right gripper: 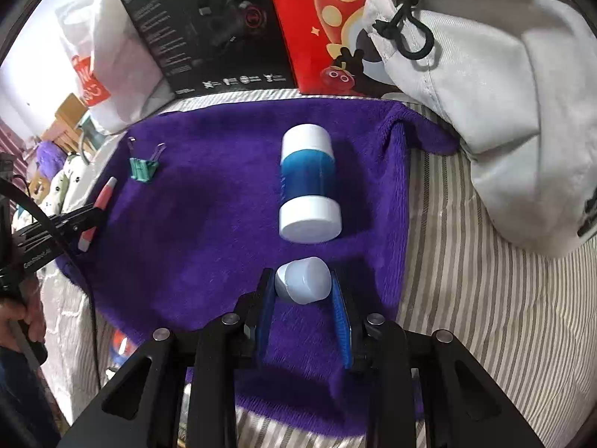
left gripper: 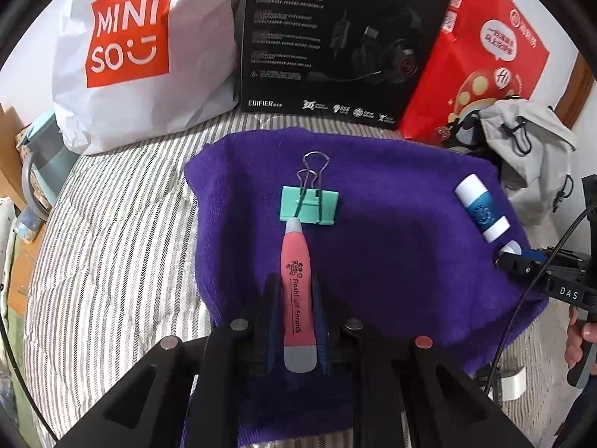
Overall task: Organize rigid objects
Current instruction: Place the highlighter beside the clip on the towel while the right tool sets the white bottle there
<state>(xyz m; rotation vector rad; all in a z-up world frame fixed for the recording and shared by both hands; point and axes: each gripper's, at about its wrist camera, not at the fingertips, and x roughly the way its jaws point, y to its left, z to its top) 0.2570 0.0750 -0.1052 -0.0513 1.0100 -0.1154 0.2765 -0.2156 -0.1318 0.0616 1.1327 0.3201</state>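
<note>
A purple towel (left gripper: 410, 261) lies on the striped bed. My left gripper (left gripper: 296, 291) is shut on a pink and grey earpick tool (left gripper: 296, 283), whose grey tip touches a mint binder clip (left gripper: 309, 207) on the towel. A blue bottle with white ends (right gripper: 309, 186) lies on its side ahead of my right gripper (right gripper: 303, 291), whose blue pads hold a small white cap (right gripper: 304, 285) just above the towel (right gripper: 205, 224). In the right wrist view the binder clip (right gripper: 143, 170) and the pink tool (right gripper: 101, 201) sit far left. The bottle (left gripper: 481, 207) shows at the left wrist view's right.
At the back stand a white Miniso bag (left gripper: 141, 56), a black Edifier box (left gripper: 335, 37) and a red paper bag (left gripper: 485, 56). A grey drawstring pouch (right gripper: 503, 93) crowds the right side. Striped bedding (left gripper: 112, 242) surrounds the towel. A hand (left gripper: 576, 336) grips the right handle.
</note>
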